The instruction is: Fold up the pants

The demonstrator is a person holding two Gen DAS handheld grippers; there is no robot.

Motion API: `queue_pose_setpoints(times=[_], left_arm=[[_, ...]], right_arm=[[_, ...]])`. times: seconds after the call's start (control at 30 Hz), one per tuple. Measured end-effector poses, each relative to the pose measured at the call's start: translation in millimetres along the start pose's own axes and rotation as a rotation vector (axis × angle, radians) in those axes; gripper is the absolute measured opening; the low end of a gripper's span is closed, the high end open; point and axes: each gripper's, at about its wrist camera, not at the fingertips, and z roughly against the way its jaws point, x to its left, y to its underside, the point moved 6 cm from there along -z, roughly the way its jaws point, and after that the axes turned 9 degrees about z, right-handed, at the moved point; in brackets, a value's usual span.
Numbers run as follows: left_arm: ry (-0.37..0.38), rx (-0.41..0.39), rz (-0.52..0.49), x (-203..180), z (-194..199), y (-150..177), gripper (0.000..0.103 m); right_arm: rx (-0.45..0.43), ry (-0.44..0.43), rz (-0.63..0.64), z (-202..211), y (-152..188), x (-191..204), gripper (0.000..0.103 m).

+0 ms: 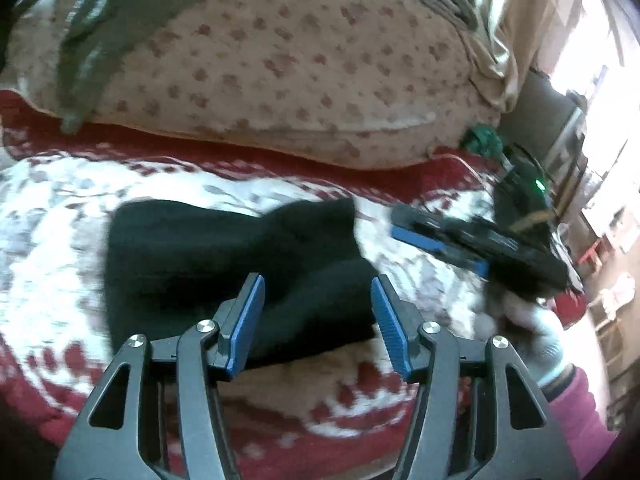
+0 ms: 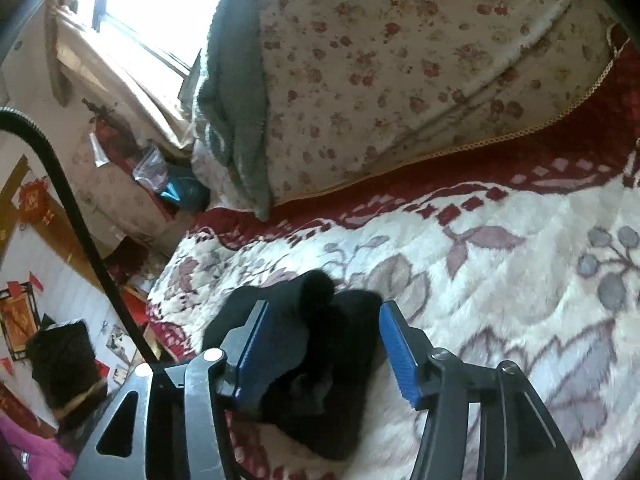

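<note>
The black pants [image 1: 224, 256] lie in a folded bundle on the red and white bedspread [image 1: 60, 220]. My left gripper [image 1: 317, 284] hangs just over the bundle's near right part, jaws apart, nothing pressed between the blue pads. To the right, my right gripper [image 1: 396, 222] points at the bundle's right end, held by a gloved hand [image 1: 540, 340] with a pink sleeve. In the right wrist view the right gripper [image 2: 323, 308] stands open over a rumpled end of the pants [image 2: 332, 360]. The cloth lies between and below its fingers, and the pads do not squeeze it.
A big floral quilt [image 1: 300, 60] is piled at the back of the bed, with a grey-green blanket [image 1: 100, 32] draped over it. A black cable [image 2: 80, 220] runs down the left of the right wrist view. The bed's edge and cluttered floor lie beyond it.
</note>
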Motion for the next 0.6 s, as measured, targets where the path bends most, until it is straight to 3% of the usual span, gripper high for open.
queue_pose_setpoints(times=[0.17,0.37,0.53,0.6], left_arm=[[-0.104,-0.051,0.050,46.9,15.3,-13.9,0.055],[-0.145,-0.034,0.132,77.4,12.1,-10.7,0.055],[-0.175,-0.004,0.147,83.3,2.9,-6.9,0.055],[-0.179,0.001,0.145,82.9,1.0,-5.7,0.055]], right_arm=[[0.042,-0.019,0.013,-11.5,11.8,17.8,0.056],[0.099,-0.002,0.014,-43.7,22.5,22.9,0.055],[0.095,0.037,0.079,-49.4,18.8,23.9,0.016],[0.095,0.028,0.085,-47.0,19.5,25.5,0.012]])
